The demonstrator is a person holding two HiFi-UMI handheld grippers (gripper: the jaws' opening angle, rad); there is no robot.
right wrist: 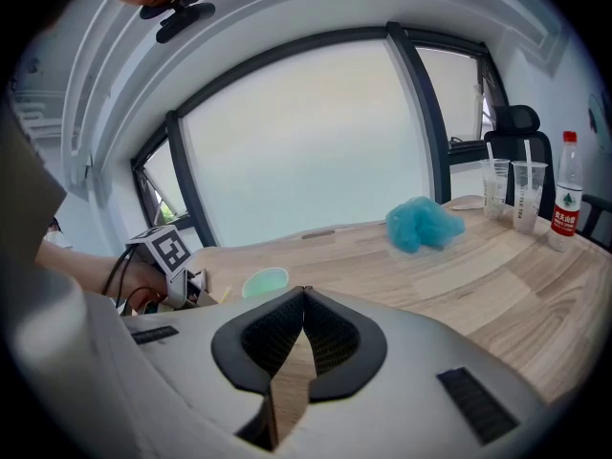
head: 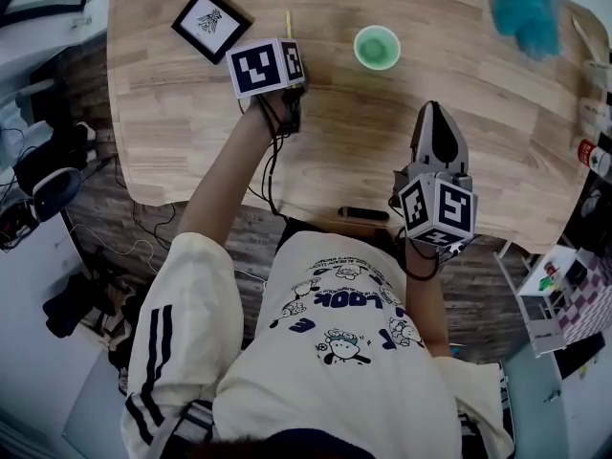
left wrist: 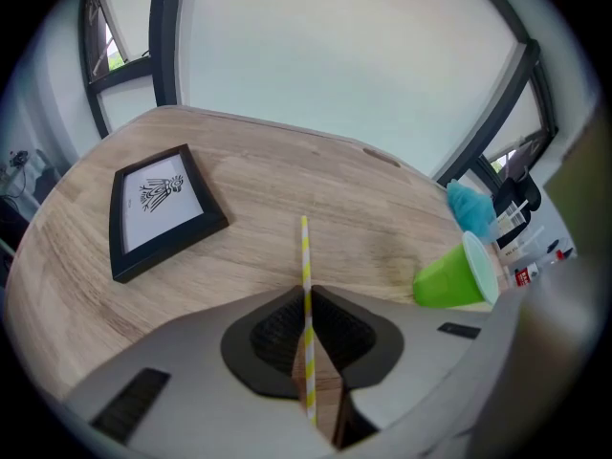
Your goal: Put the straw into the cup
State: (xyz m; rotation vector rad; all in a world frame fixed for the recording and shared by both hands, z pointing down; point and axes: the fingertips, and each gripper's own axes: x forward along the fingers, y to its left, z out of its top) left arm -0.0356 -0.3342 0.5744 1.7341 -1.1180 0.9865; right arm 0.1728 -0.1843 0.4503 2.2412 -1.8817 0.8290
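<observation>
The straw [left wrist: 305, 256] is not in the cup [left wrist: 449, 277] yet
The left gripper [left wrist: 306, 293] pinches it; the right gripper [right wrist: 304, 293] is clenched, probably empty.

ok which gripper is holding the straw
The left gripper: its jaws are shut on the yellow-and-white striped straw. The right gripper has its jaws together with nothing between them.

In the head view only the far tip of the straw [head: 288, 23] shows, the rest hidden under the left hand-held gripper [left wrist: 306, 295] that pinches it. The top edge cuts off the bench [head: 382, 161] and the blue fluffy thing [head: 526, 8]. The framed drawing [head: 211, 23] is too small to tell.
</observation>
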